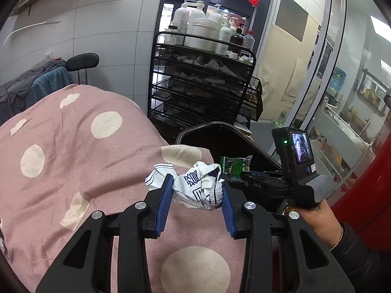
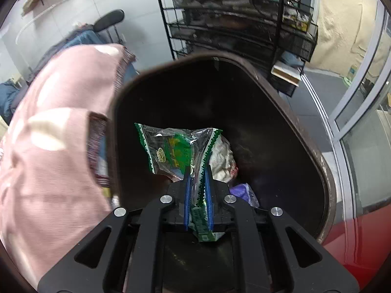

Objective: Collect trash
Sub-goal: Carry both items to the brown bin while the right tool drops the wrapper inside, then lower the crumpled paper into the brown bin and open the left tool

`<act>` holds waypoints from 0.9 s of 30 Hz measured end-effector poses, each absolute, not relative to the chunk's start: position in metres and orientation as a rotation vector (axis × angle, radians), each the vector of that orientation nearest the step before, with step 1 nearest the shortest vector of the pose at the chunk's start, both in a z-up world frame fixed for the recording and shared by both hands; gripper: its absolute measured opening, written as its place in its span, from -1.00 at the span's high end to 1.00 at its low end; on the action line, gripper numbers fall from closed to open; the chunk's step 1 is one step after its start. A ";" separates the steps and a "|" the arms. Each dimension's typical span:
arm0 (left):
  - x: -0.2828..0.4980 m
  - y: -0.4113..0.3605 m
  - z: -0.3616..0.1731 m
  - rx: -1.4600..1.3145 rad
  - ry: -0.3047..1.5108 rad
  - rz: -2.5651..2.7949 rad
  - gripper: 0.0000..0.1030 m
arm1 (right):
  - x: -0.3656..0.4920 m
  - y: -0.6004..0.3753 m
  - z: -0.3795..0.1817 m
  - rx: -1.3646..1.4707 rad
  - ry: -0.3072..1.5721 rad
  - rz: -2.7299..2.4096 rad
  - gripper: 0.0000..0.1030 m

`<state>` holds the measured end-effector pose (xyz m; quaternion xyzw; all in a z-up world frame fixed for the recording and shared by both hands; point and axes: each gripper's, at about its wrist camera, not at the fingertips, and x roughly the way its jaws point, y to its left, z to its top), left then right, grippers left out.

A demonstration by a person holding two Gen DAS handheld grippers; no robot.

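You are working over a bed (image 1: 73, 146) with a pink cover (image 1: 61, 171) printed with pale dots. Its right near edge touches a dark bin (image 2: 281, 97) standing on the floor. In the bin lie a white wad (image 2: 222, 161) and a purple scrap (image 2: 242, 191). A black rack (image 1: 200, 85) stands far behind.

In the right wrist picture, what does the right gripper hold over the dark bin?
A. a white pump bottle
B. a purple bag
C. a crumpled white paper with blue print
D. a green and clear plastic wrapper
D: the right gripper is shut on the green and clear plastic wrapper, which hangs over the open dark plastic bin.
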<state>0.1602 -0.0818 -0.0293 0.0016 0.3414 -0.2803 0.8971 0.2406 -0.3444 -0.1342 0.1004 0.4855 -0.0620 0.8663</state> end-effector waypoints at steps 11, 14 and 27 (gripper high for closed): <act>0.163 -0.096 -0.031 0.027 0.717 -0.607 0.28 | 0.237 -0.341 -0.145 0.195 1.019 -0.122 -0.39; 0.163 -0.100 -0.031 0.033 0.718 -0.615 0.28 | 0.233 -0.338 -0.140 0.174 0.990 -0.123 -0.47; 0.175 -0.123 -0.028 0.029 0.735 -0.677 0.28 | 0.198 -0.339 -0.107 0.235 0.845 -0.080 -0.72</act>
